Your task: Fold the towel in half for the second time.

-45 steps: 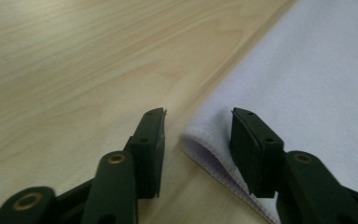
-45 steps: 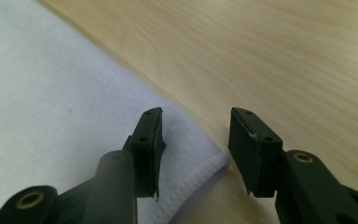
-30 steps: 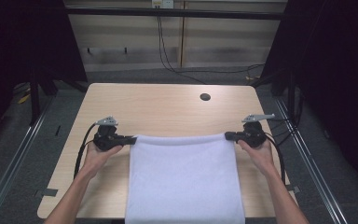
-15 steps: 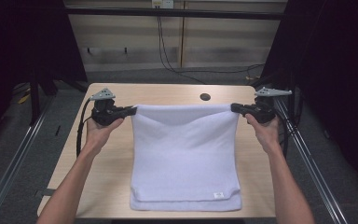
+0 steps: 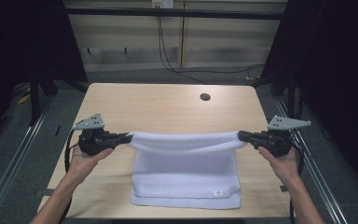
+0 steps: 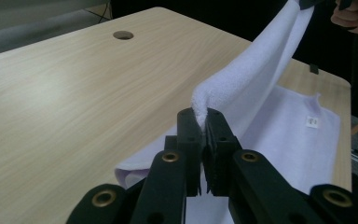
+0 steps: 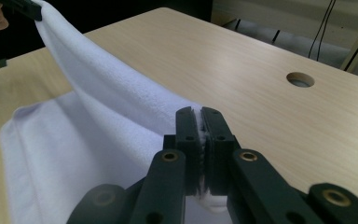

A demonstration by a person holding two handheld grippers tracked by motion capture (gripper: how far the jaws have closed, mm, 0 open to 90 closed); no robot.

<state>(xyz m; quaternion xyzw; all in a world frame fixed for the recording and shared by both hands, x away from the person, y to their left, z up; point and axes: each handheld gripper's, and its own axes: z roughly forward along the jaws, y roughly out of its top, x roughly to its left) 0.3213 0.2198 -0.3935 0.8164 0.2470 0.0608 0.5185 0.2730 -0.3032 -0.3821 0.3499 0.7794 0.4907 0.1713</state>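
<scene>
The far half of the pale wooden counter (image 5: pixel 168 107) lies bare, broken only by a small round cable hole (image 5: pixel 205 97) near its far edge. Nearer the person, a white terry towel (image 5: pixel 185 184) covers the middle of the counter, its raised edge spanning between the two hands like a low barrier. Bare wood strips flank the towel left and right.

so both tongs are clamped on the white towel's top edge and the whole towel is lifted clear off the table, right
Not quite. Both tongs, left and right, are clamped on the white towel, but only its top edge is lifted. The high view shows its lower part lying on the table.
</scene>
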